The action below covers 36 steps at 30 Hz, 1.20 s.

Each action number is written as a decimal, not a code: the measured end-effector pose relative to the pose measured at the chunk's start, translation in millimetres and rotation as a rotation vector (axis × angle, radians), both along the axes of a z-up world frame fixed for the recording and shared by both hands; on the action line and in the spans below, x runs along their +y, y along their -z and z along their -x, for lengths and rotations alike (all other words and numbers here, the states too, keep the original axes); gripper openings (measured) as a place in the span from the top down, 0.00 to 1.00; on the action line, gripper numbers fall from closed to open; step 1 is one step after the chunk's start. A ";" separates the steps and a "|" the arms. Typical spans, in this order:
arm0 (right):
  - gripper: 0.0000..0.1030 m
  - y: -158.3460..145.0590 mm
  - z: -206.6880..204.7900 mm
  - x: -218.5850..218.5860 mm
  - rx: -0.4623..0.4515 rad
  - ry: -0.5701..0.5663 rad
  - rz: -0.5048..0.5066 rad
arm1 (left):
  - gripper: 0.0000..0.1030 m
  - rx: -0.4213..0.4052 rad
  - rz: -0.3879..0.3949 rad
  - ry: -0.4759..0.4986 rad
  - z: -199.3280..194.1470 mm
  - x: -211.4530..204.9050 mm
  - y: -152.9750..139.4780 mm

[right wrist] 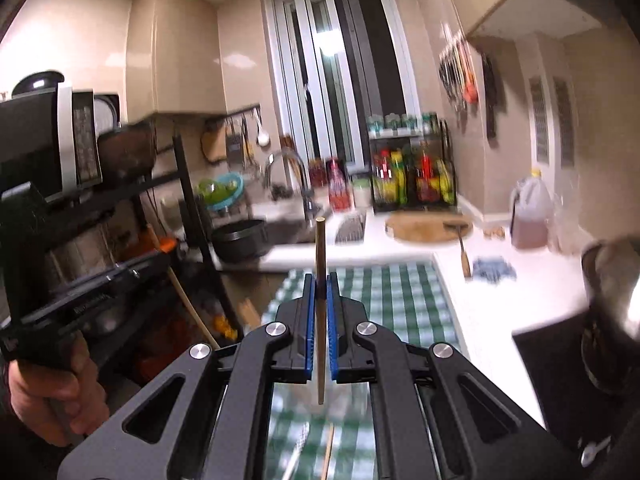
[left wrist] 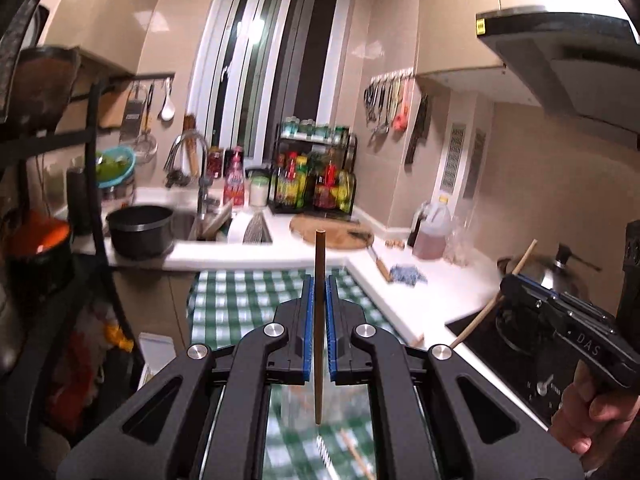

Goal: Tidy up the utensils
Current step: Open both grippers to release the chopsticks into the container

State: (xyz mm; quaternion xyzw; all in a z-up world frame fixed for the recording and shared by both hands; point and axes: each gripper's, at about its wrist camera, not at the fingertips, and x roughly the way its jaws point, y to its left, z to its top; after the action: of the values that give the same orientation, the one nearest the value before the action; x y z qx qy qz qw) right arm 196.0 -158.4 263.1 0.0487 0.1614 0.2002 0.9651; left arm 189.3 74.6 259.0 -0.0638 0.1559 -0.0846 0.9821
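Note:
My left gripper (left wrist: 319, 280) is shut on a dark brown chopstick (left wrist: 319, 320) that stands upright between the blue pads, high above the green checked cloth (left wrist: 248, 300). My right gripper (right wrist: 320, 280) is shut on a lighter wooden chopstick (right wrist: 320, 312), also upright. The right gripper with its pale chopstick (left wrist: 520, 268) shows at the right of the left wrist view. The left gripper (right wrist: 100, 280) shows at the left of the right wrist view. More utensils lie blurred on the cloth below (right wrist: 328, 452).
White counter (left wrist: 432, 292) wraps an L around the cloth. On it are a round wooden board (left wrist: 328, 232), a knife (left wrist: 380, 264), a blue cloth (left wrist: 408, 274) and an oil jug (left wrist: 434, 228). Sink with pot (left wrist: 140, 232) at left, hob (left wrist: 520, 352) at right.

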 end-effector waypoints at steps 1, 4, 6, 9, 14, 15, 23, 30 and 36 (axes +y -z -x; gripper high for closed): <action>0.94 -5.2 -4.0 1.7 -0.014 0.003 0.000 | 0.95 -0.012 0.003 0.001 -5.4 -0.6 -3.6; 0.94 -10.3 -24.3 11.4 -0.029 0.000 -0.002 | 0.95 -0.016 0.015 -0.003 -26.2 -2.6 -2.2; 0.94 -2.6 -36.1 18.1 -0.024 0.008 0.017 | 0.95 0.007 0.030 -0.004 -44.6 -4.1 11.3; 0.94 20.9 -55.6 27.5 0.011 0.007 0.048 | 0.95 0.059 0.015 -0.006 -67.6 -11.6 37.3; 0.94 61.5 -87.8 39.4 0.106 -0.006 0.098 | 0.95 0.116 -0.032 0.006 -91.3 -20.9 72.9; 0.94 67.2 -91.2 41.7 0.123 -0.015 0.110 | 0.95 0.122 -0.032 0.009 -92.7 -20.6 75.0; 0.72 71.4 -84.1 40.5 0.137 0.071 0.186 | 0.84 0.108 -0.032 -0.040 -74.0 -6.8 71.8; 0.72 50.0 -37.6 27.4 0.029 0.105 0.184 | 0.84 0.061 -0.056 -0.077 -25.1 -10.0 59.1; 0.72 49.5 14.9 9.6 -0.019 0.125 0.149 | 0.84 0.072 -0.044 -0.098 8.9 -11.8 64.6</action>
State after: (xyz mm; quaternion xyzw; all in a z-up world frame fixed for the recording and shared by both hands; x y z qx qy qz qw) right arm 181.1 -148.7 213.6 -0.0152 0.1633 0.1274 0.9782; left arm 180.4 62.9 194.4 -0.0529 0.1896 -0.0305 0.9800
